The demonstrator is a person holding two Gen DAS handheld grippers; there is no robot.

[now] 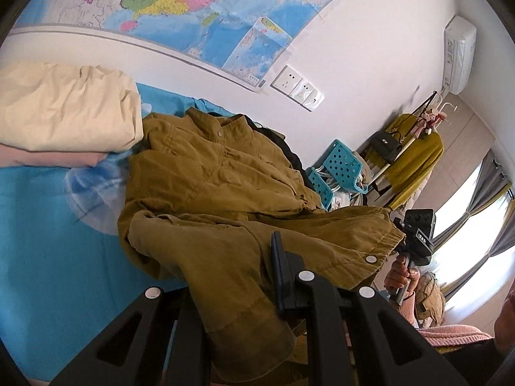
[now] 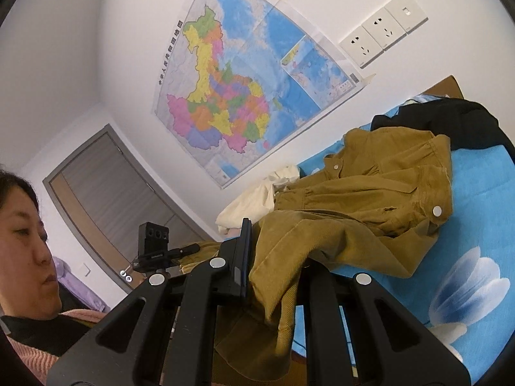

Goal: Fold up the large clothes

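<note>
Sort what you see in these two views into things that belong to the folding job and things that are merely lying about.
In the job:
mustard corduroy jacket
left gripper, cloth between its fingers
right gripper, cloth between its fingers
blue floral bedsheet, the folding surface

Lying about:
folded cream bedding
black garment
wall map
teal plastic basket
black handbag

Right gripper (image 2: 257, 276) pinches mustard jacket (image 2: 370, 199) above bed (image 2: 476, 193).
</note>
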